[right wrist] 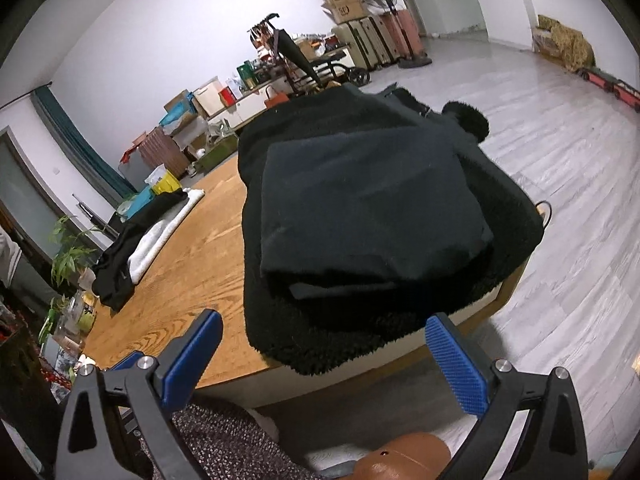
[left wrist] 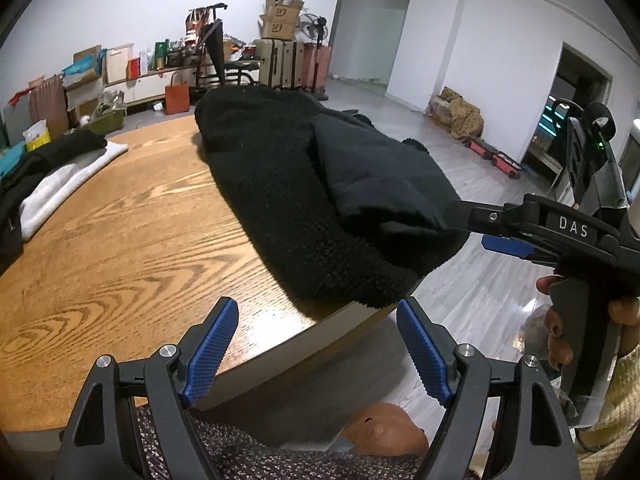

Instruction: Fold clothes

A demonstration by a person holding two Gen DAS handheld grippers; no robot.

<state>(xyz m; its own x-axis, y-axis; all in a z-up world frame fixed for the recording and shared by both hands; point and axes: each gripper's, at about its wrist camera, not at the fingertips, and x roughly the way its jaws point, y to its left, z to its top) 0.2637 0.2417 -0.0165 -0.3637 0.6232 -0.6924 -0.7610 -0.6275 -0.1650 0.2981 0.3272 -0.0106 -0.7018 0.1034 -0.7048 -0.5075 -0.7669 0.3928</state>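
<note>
On the wood table [right wrist: 188,248] a folded dark cloth [right wrist: 372,200] tops the fuzzy black coat [left wrist: 280,184], so keep your left gripper [left wrist: 316,344] and right gripper [right wrist: 324,364], both wide open and empty, off its neat edges.

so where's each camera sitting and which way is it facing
Left wrist: on the left gripper, open at the wooden table edge, facing the fluffy black garment; the right gripper and a hand show.
Right wrist: on the right gripper, open, facing the smooth black folded cloth on top.
Shared: table, garment, white towel.
</note>
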